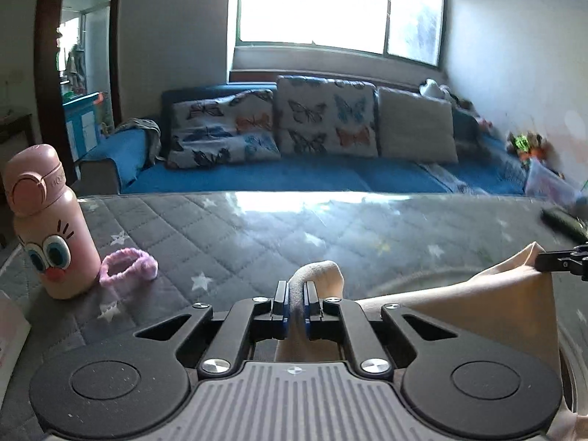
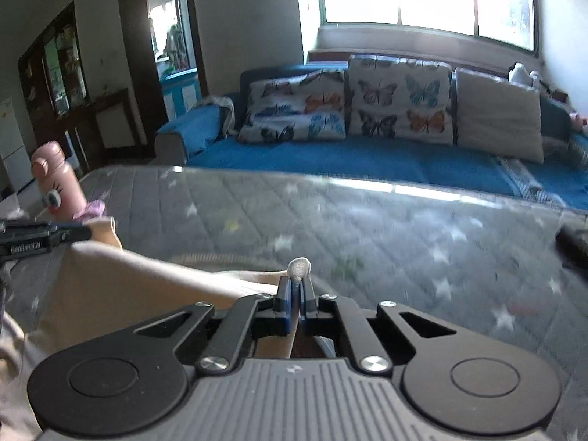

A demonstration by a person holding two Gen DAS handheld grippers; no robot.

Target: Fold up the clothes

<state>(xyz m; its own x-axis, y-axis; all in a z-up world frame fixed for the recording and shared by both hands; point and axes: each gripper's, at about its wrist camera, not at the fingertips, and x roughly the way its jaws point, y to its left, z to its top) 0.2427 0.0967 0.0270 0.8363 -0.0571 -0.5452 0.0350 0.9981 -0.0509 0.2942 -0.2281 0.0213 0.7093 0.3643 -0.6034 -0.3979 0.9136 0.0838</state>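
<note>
A pale peach garment (image 1: pixel 488 305) hangs stretched between both grippers above a grey quilted table with white stars (image 1: pixel 257 228). My left gripper (image 1: pixel 296 290) is shut on one corner of it; a fold of cloth pokes up between the fingers. My right gripper (image 2: pixel 297 286) is shut on the other corner, and the cloth (image 2: pixel 121 279) runs off to its left. The right gripper's tip shows at the right edge of the left wrist view (image 1: pixel 562 261). The left gripper's tip shows at the left edge of the right wrist view (image 2: pixel 44 237).
A pink cartoon-face bottle (image 1: pixel 47 224) stands at the table's left, with a pink fuzzy headband (image 1: pixel 126 268) beside it. A dark remote-like object (image 1: pixel 562 220) lies at the right edge. A blue sofa with butterfly cushions (image 1: pixel 323 117) stands behind the table.
</note>
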